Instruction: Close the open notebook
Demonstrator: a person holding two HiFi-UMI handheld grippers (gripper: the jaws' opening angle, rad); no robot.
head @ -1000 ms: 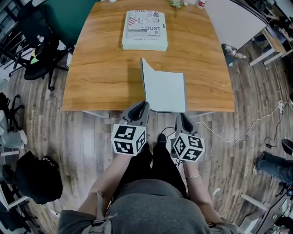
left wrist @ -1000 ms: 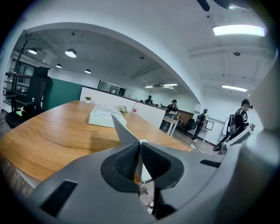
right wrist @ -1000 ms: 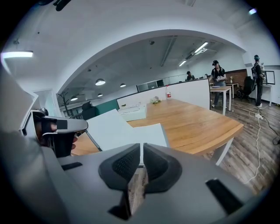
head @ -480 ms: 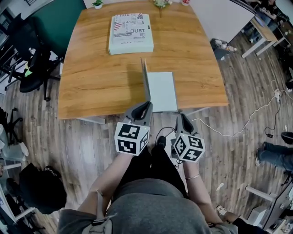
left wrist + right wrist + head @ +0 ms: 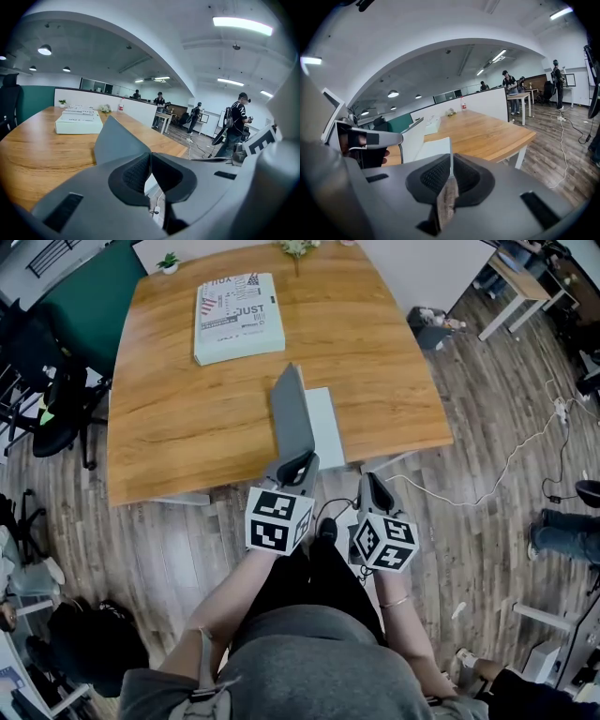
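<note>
Near table edge (image 5: 178, 486): notebook cover (image 5: 292, 418) half up.
My left gripper (image 5: 298, 463) pinches it to fold over; right gripper (image 5: 372, 486) clamps the pages (image 5: 326, 423) steady.

Head view: on the table (image 5: 187, 418) the notebook (image 5: 325, 423) lies at 6 o'clock against the near edge, its cover (image 5: 291, 413) raised along its 9 o'clock side, with the box (image 5: 239, 317) well apart at 11 o'clock and the plant (image 5: 169, 261) behind the box at the far edge. The left gripper (image 5: 298, 463) sits at the cover's 6 o'clock end; the right gripper (image 5: 370, 486) is near it at 3 o'clock, off the table. Chair (image 5: 47, 399) stands off the table at 9 o'clock, cable (image 5: 497, 474) at 3 o'clock.
</note>
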